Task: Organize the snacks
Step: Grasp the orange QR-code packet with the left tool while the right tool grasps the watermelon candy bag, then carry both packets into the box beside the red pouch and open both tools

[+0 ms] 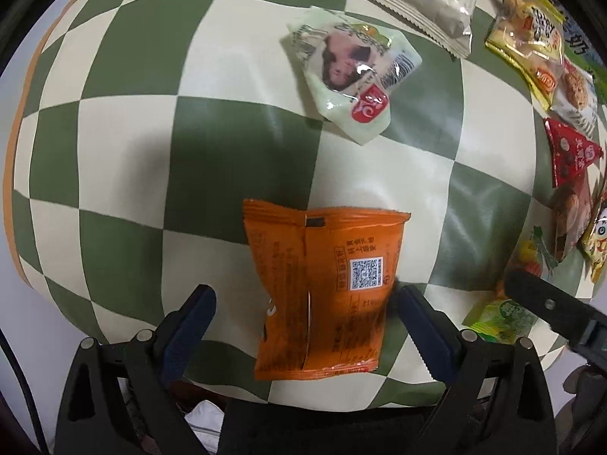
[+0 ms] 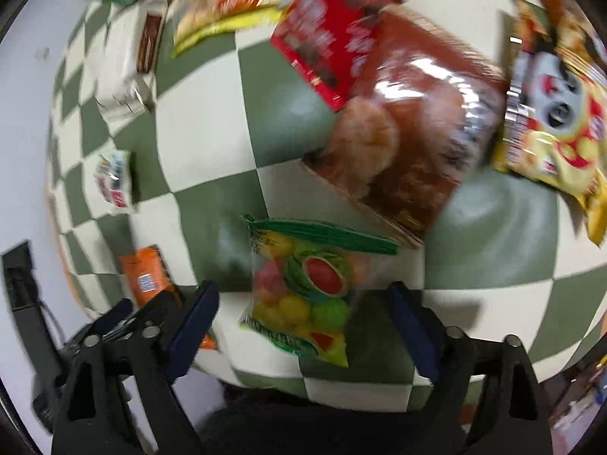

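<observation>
Straddling the orange pack (image 1: 318,288) and fruit-candy bag (image 2: 303,292), left claw (image 1: 303,299) and right claw (image 2: 303,299) gaped wide, unclosed; each needed centring before pinching.

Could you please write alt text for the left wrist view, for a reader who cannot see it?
The open left gripper points down over an orange snack packet lying between its fingers on a green-and-cream checkered tablecloth. A pale green packet and a grey packet lie beyond, more snacks crowd the right edge, and the right gripper's finger enters there.
</observation>
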A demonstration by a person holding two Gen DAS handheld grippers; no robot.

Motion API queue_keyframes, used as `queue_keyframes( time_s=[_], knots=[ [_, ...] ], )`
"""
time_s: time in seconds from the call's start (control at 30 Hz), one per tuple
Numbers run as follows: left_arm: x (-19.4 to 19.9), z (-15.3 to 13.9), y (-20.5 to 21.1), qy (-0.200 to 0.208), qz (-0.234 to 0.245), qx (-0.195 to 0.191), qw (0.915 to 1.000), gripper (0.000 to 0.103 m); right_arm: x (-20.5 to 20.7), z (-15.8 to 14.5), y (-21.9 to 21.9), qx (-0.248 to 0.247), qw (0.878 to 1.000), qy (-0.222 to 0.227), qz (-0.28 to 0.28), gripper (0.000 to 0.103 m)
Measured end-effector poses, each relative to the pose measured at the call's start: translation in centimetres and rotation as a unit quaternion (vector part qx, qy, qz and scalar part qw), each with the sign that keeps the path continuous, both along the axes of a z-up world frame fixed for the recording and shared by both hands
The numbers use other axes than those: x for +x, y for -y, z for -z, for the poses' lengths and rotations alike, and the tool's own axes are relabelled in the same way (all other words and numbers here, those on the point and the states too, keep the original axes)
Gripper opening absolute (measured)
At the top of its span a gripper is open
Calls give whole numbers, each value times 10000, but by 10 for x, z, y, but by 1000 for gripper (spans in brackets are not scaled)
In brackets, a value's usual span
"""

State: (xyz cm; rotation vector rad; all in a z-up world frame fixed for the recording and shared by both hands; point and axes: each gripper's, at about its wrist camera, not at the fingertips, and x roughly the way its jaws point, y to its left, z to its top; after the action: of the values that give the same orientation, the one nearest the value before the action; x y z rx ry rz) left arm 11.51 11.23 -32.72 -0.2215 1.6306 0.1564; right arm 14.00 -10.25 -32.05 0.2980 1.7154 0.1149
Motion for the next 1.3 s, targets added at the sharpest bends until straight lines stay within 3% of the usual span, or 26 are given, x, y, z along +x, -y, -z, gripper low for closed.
queue_keyframes(
  time_s=[0.07, 0.2, 0.33, 0.47, 0.67, 0.87, 1.03, 1.2, 1.3],
  knots=[
    [0, 1, 5, -7, 45, -13, 10000, 97, 2, 3, -10, -234, 9994, 93, -219, 85],
    [1, 3, 14, -35, 125, -57, 9999, 96, -2, -1, -25, -668, 9926, 388, -933, 62],
    [-1, 8, 25, -51, 217, -123, 9997, 62, -10, -7, -37, -873, 9811, 601, -1620, 55],
    [0, 5, 42, 67, 286, -110, 9995, 56, -20, -8, -49, -1163, 9684, 754, -2073, 54],
    [18, -8, 68, 371, 559, -23, 9977, 54, -21, -5, -37, -913, 9806, 695, -1588, 54],
    [47, -17, 88, 607, 746, 164, 9952, 54, 1, -19, -33, -947, 9815, 1043, -1295, 51],
    [48, -9, 102, 377, 1044, 146, 9937, 57, 15, -19, -33, -881, 9836, 1035, -1186, 53],
    [35, 7, 104, 239, 960, -74, 9951, 58, 30, -13, -32, -585, 9914, 841, -810, 62],
    [23, 9, 107, 337, 888, -80, 9954, 57, 27, -10, -23, -542, 9930, 799, -683, 63]
  ],
)
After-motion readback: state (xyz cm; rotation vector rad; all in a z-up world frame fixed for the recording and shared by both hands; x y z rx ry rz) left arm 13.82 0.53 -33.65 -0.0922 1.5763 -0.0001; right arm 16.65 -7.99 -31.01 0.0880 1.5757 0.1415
